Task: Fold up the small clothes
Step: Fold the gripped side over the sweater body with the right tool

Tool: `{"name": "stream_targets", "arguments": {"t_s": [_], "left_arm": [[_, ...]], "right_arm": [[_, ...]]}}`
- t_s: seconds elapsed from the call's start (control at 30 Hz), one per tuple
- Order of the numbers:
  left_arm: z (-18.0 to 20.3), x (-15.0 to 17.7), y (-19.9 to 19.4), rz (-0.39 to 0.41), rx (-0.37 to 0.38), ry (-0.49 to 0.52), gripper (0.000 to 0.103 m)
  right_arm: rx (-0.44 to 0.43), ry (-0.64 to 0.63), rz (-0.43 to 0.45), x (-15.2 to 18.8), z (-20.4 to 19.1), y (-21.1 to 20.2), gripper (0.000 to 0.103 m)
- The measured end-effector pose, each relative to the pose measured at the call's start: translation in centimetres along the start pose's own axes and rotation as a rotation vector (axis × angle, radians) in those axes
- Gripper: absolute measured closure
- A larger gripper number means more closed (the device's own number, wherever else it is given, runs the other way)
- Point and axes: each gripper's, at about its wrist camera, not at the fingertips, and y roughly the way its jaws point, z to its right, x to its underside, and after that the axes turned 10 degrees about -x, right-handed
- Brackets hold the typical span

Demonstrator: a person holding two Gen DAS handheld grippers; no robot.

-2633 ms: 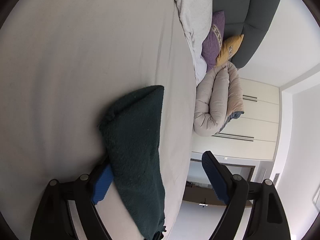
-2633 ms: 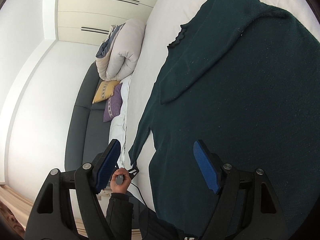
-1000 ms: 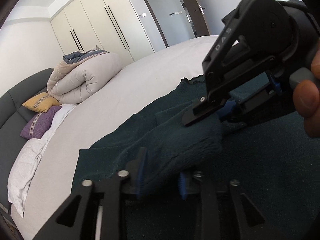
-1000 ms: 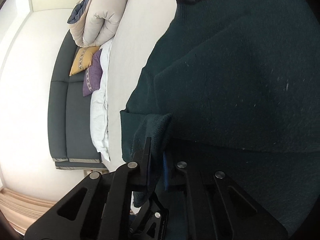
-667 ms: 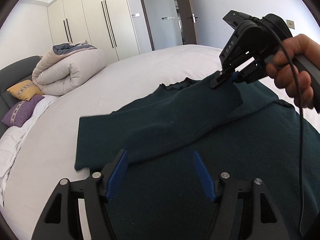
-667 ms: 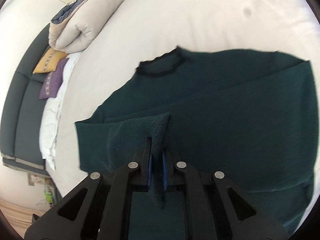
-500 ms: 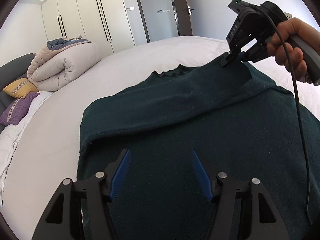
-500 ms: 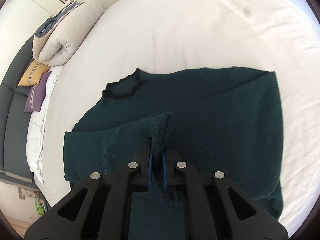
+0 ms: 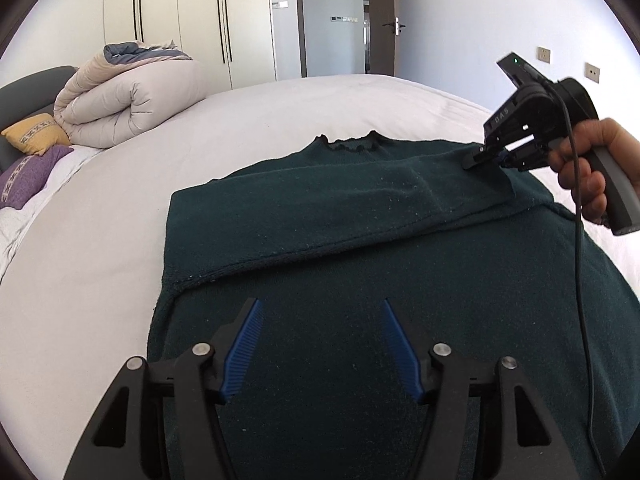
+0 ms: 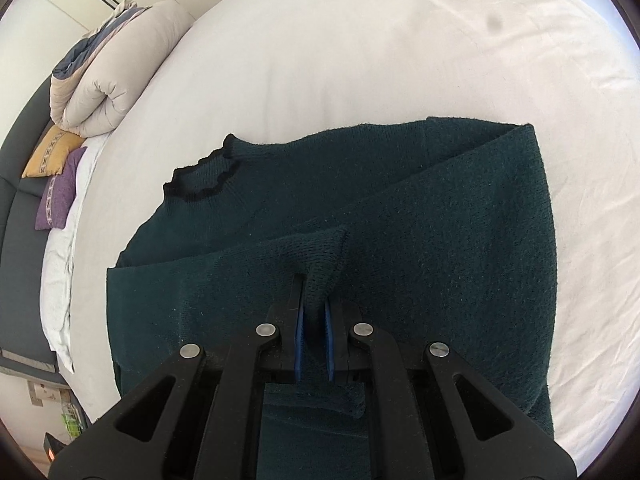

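Note:
A dark green knit sweater (image 9: 360,280) lies flat on the white bed (image 9: 80,264), its neckline (image 9: 352,146) toward the far side. It also fills the right wrist view (image 10: 440,240). One sleeve (image 9: 320,224) is folded across the chest. My right gripper (image 10: 314,300) is shut on the cuff of that sleeve (image 10: 324,256) and holds it near the sweater's right edge; it shows in the left wrist view (image 9: 486,158). My left gripper (image 9: 320,320) is open and empty, hovering over the sweater's lower body.
A rolled beige duvet (image 9: 128,100) sits at the far left of the bed, with a yellow pillow (image 9: 34,134) and a purple pillow (image 9: 28,172) by the dark headboard. Wardrobe doors (image 9: 180,20) and an open doorway (image 9: 332,16) stand beyond the bed.
My left gripper let go of the sleeve, opened and drew back. My right gripper carried the cuff across the chest to the right side, laying the sleeve over the sweater.

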Motion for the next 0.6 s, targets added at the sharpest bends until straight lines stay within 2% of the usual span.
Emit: {"name": "stream_targets", "arguments": {"t_s": [0.1, 0.27, 0.43, 0.53, 0.6], "left_arm": [[-1.3, -0.9, -0.2, 0.003, -0.002, -0.037, 0.040], [-4.2, -3.3, -0.5, 0.025, -0.013, -0.111, 0.040], [-7.8, -7.3, 1.8, 0.006, -0.013, -0.168, 0.041], [-9.5, -9.1, 4.3, -0.055, -0.012, -0.193, 0.059], [-10.1, -10.0, 6.5, -0.098, -0.009, -0.202, 0.066]], "right_arm": [[-0.019, 0.004, 0.002, 0.1, 0.1, 0.7, 0.096], [0.021, -0.039, -0.001, 0.0, -0.7, 1.0, 0.096], [0.006, -0.015, 0.002, 0.0, 0.1, 1.7, 0.096], [-0.002, -0.015, 0.007, -0.2, 0.2, 1.9, 0.096], [0.016, -0.040, 0.002, -0.3, -0.3, 2.1, 0.096]]}}
